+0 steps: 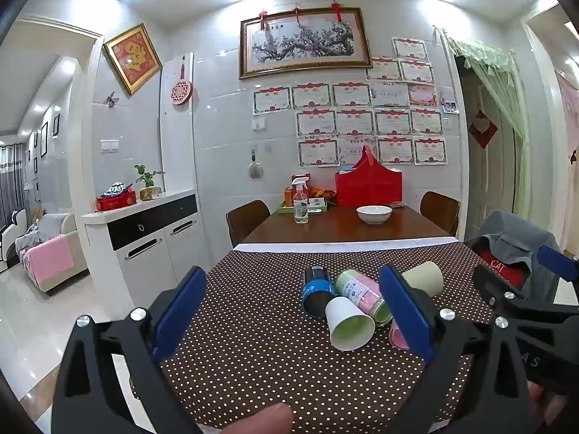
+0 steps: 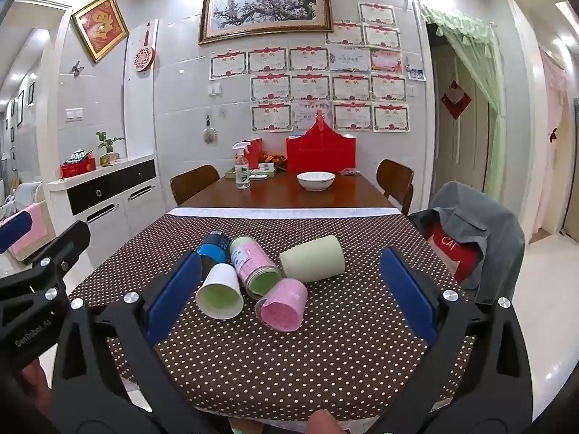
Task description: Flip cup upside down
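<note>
Several cups lie on their sides on the polka-dot tablecloth (image 2: 289,354): a white paper cup (image 2: 220,294) with a green inside, a pink cup (image 2: 284,303), a pink-and-green labelled cup (image 2: 253,266), a blue cup (image 2: 213,246) and a pale green cup (image 2: 315,258). My right gripper (image 2: 289,296) is open and empty, its blue pads either side of the cluster, held short of it. My left gripper (image 1: 293,314) is open and empty, to the left of the right one. In the left wrist view the white cup (image 1: 349,323), blue cup (image 1: 317,291), labelled cup (image 1: 362,293) and pale green cup (image 1: 425,276) show.
A white bowl (image 2: 315,180), a spray bottle (image 2: 241,168) and a red bag (image 2: 320,153) stand on the bare wood at the table's far end. A chair draped with a grey jacket (image 2: 470,231) is at the right edge. A white cabinet (image 2: 105,195) stands left.
</note>
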{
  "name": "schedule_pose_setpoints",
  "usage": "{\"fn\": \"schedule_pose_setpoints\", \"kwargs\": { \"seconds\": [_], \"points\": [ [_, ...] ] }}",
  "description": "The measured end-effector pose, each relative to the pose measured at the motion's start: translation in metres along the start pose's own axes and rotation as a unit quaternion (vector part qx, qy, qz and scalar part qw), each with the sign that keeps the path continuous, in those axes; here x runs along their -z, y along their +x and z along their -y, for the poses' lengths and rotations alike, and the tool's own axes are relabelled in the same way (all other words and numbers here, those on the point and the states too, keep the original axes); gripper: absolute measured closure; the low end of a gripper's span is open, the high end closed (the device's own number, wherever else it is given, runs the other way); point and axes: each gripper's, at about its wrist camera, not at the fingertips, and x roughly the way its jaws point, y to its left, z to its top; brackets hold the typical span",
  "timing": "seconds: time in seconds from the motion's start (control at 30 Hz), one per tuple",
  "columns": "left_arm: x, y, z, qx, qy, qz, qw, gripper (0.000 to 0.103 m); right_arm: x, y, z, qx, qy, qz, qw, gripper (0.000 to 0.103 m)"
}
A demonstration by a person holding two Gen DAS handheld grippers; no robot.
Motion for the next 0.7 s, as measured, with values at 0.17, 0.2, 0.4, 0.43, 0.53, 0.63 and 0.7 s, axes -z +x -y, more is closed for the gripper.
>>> {"fn": "schedule_pose_setpoints", "kwargs": {
  "seconds": [0.17, 0.2, 0.4, 0.43, 0.53, 0.63, 0.7],
  "points": [
    [0.001, -0.001, 0.003, 0.003, 0.001, -0.002, 1.0000, 0.008, -0.001, -0.003, 0.002, 0.004, 0.009, 0.014, 1.000, 0.006],
    [0.001, -0.001, 0.004, 0.003, 0.002, -0.003, 1.0000, 0.008, -0.002, 0.000, 0.004, 0.005, 0.013, 0.008, 1.000, 0.006],
    [-0.003, 0.004, -0.008, 0.001, -0.007, -0.005, 1.0000, 0.008, 0.000, 0.000, 0.010, -0.007, 0.019, 0.017, 1.000, 0.006],
    [-0.003, 0.004, -0.009, 0.001, -0.007, -0.005, 1.0000, 0.008, 0.001, 0.001, 0.009, -0.006, 0.016, 0.018, 1.000, 0.006],
    [-0.003, 0.001, -0.008, 0.000, -0.006, -0.004, 1.0000, 0.008, 0.002, 0.002, 0.008, -0.007, 0.015, 0.013, 1.000, 0.006],
    [0.000, 0.005, -0.008, 0.000, -0.005, -0.005, 1.0000, 0.008, 0.003, 0.004, 0.008, -0.003, 0.014, 0.007, 1.000, 0.006],
    [0.000, 0.004, -0.007, -0.001, -0.005, -0.005, 1.0000, 0.008, 0.003, 0.004, 0.009, 0.000, 0.014, 0.008, 1.000, 0.006]
  ]
}}
